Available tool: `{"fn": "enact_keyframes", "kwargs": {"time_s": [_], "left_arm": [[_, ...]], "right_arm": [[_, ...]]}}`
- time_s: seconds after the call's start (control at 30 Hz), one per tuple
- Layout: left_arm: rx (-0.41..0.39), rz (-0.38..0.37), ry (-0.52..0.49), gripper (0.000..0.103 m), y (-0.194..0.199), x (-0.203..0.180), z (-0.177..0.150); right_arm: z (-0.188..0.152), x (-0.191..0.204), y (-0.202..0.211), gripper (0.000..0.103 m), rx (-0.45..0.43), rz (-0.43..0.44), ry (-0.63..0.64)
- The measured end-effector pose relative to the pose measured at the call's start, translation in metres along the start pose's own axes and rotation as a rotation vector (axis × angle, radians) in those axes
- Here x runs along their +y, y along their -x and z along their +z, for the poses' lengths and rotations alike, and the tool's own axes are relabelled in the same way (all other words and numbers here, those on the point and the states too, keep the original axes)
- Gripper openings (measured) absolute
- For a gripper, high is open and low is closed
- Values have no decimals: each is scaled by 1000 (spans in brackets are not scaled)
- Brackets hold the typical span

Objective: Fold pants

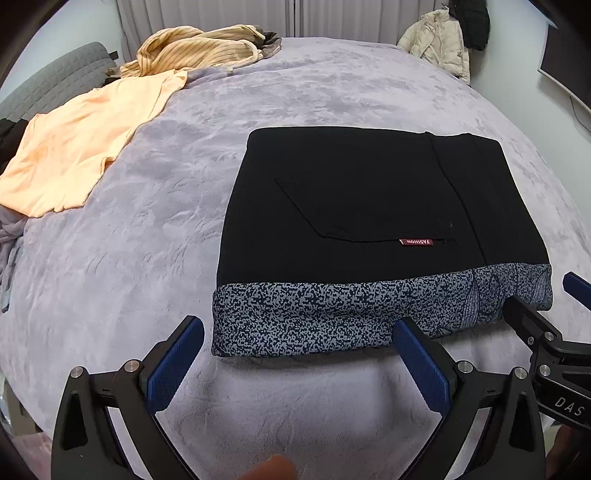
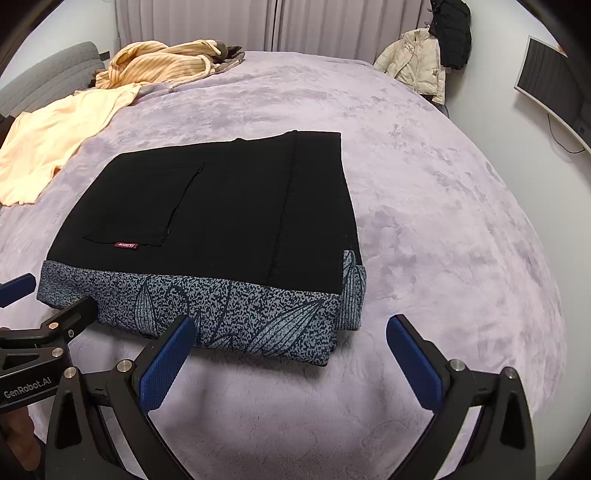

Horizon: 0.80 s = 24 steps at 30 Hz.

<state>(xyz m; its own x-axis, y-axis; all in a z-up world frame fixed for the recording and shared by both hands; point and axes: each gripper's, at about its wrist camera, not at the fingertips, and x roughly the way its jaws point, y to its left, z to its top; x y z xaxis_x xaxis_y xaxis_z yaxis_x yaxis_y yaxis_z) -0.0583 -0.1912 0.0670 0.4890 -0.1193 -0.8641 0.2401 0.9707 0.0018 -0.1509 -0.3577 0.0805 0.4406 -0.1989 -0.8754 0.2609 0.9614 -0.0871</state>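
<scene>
Lavender plush blanket point(image 1: 155, 229) covering a bed, with curtains point(image 2: 229, 22) behind. Far left: a peach shirt point(image 1: 70, 155) and a striped yellow garment point(image 1: 199, 46) lying on the blanket. Centre: the pants point(image 1: 369, 206), folded into a flat black rectangle with a speckled blue-grey band along the near edge and a small red label point(image 1: 415, 242). Near edge: left gripper point(image 1: 297, 354), jaws spread wide and empty, just short of the band; right gripper point(image 2: 291, 349), likewise wide and empty. Far right: a cream jacket point(image 2: 415, 59) hanging by the wall.
</scene>
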Motion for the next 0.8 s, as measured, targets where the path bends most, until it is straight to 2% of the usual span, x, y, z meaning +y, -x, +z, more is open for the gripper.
{"fn": "enact_keyframes", "kwargs": {"time_s": [0.8], "left_arm": [[20, 11, -2, 103, -2, 1, -3]], "right_arm": [[0, 8, 1, 103, -2, 3, 22]]}}
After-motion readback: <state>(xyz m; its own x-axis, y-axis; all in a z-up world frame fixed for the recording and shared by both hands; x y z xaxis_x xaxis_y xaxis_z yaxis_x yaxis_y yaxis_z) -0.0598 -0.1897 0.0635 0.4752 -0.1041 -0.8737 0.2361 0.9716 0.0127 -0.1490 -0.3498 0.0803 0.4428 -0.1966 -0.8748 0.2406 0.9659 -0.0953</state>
